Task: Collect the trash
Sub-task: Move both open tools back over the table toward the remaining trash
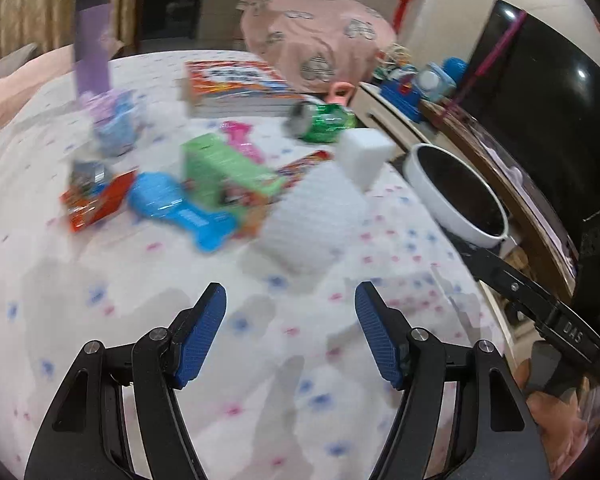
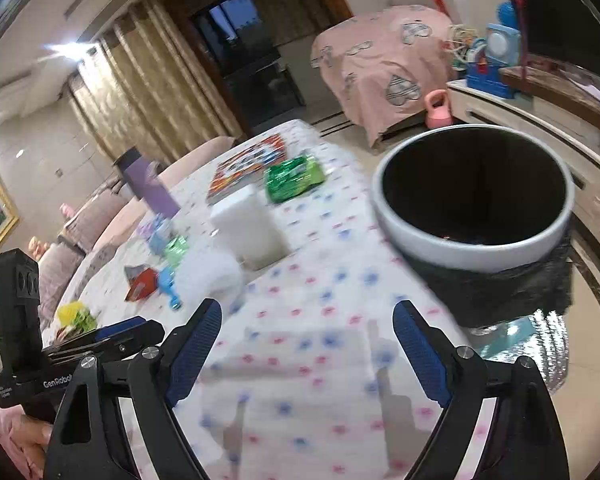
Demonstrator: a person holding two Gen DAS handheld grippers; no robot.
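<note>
A white trash bin (image 2: pixel 472 196) with a black liner stands at the table's right edge; it also shows in the left wrist view (image 1: pixel 456 196). On the flowered tablecloth (image 1: pixel 180 320) lie a crushed green can (image 1: pixel 324 122), a green carton (image 1: pixel 224 172), a red wrapper (image 1: pixel 96 200), a blue bone-shaped toy (image 1: pixel 180 208) and white foam blocks (image 1: pixel 320 216). My left gripper (image 1: pixel 290 336) is open and empty, above bare cloth in front of the foam block. My right gripper (image 2: pixel 308 356) is open and empty, near the bin. The green can (image 2: pixel 294 178) and a white block (image 2: pixel 248 224) lie beyond it.
A purple bottle (image 1: pixel 92 40) stands at the back left, a book (image 1: pixel 236 84) at the back. A pink-covered object (image 1: pixel 316 36) and a cabinet with toys (image 1: pixel 412 84) stand beyond the table. A dark TV screen (image 1: pixel 540 100) is at the right.
</note>
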